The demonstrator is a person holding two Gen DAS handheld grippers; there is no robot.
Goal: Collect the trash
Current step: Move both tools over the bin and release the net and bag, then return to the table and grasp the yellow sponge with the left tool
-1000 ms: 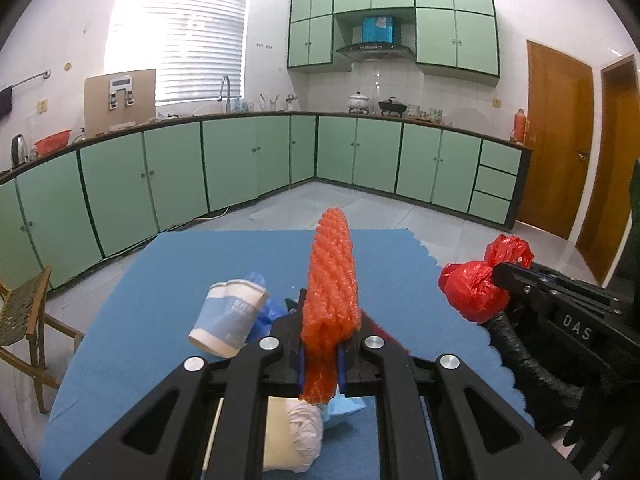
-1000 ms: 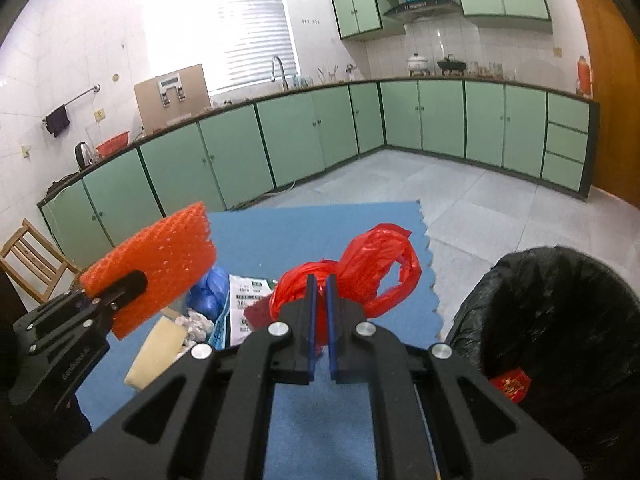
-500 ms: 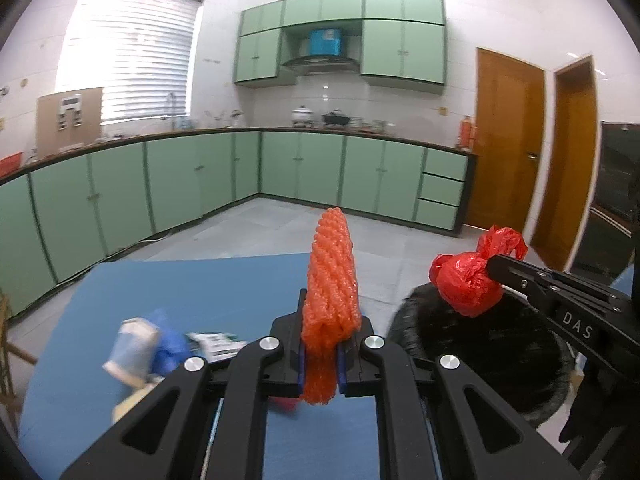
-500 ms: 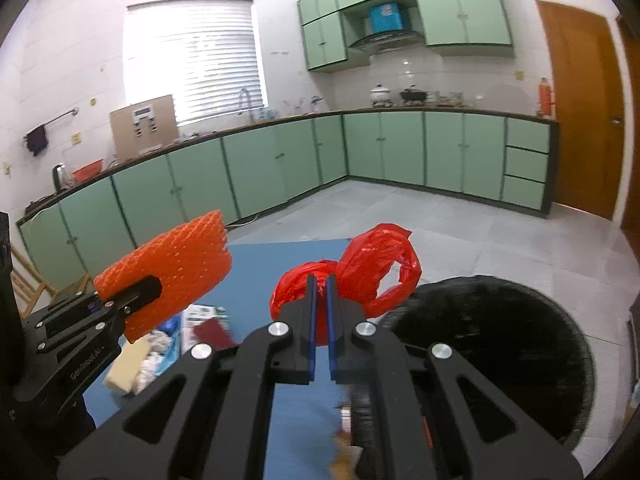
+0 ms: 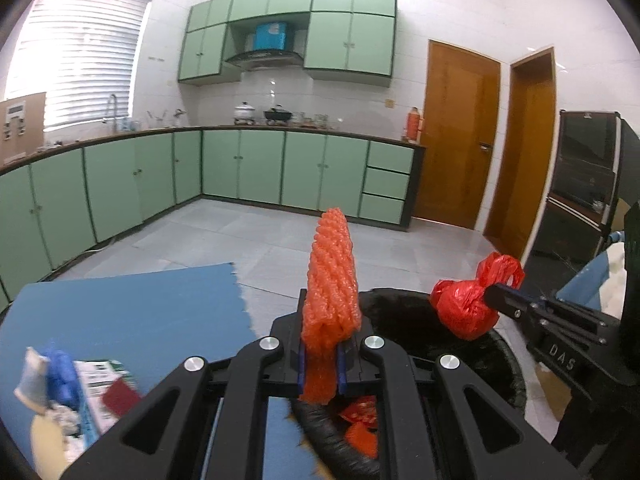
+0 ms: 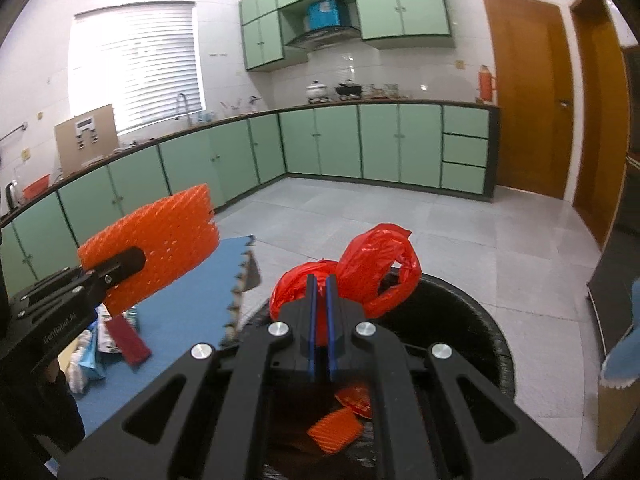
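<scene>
A knotted red plastic bag, clenched in the right tongs, hangs above the mouth of the black-lined trash bin, seemingly poised for dropping; beside the bin's near rim, the left tongs grip an upright orange foam net above the bin's edge; further scraps lie on the blue tabletop left of the bin; red and orange pieces already lie inside.
</scene>
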